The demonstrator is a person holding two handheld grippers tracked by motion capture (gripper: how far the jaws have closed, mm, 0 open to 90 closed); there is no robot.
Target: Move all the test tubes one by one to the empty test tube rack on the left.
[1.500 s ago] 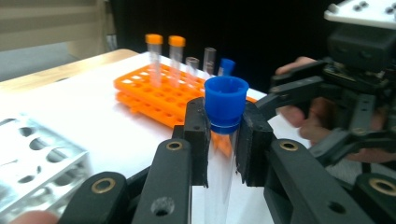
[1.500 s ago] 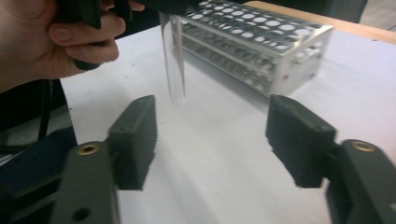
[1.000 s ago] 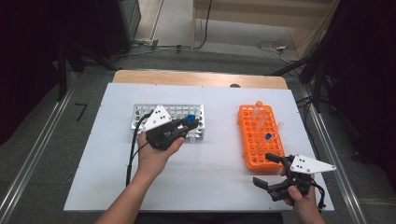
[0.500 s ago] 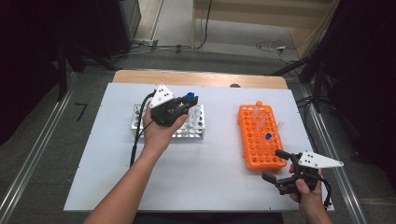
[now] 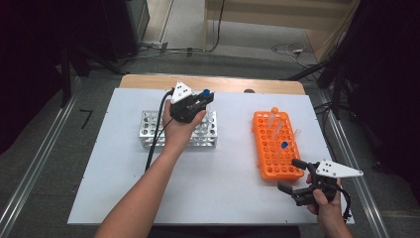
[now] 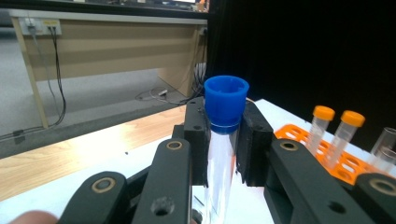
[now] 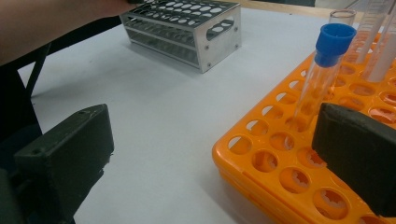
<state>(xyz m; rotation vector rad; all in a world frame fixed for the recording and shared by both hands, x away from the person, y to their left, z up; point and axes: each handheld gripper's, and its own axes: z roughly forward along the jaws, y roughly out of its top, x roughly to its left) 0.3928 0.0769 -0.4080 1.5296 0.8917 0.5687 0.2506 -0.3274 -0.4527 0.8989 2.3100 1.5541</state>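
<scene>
White bench (image 5: pixel 148 188) spreads under me, with grey floor and cables beyond at 12 o'clock. My left gripper (image 5: pixel 200 100) hangs over the far edge of the metal rack (image 5: pixel 148 130) at about 11 o'clock, its jaws clamped on a clear tube with a blue cap (image 6: pixel 226 103), held upright. My right gripper (image 5: pixel 293 177) sits low at 5 o'clock, just beside the near end of the orange rack (image 5: pixel 271 158), its jaws spread wide and empty. One blue-capped tube (image 7: pixel 327 60) stands in the orange rack, with orange-capped tubes (image 6: pixel 332 133) toward its far end.
</scene>
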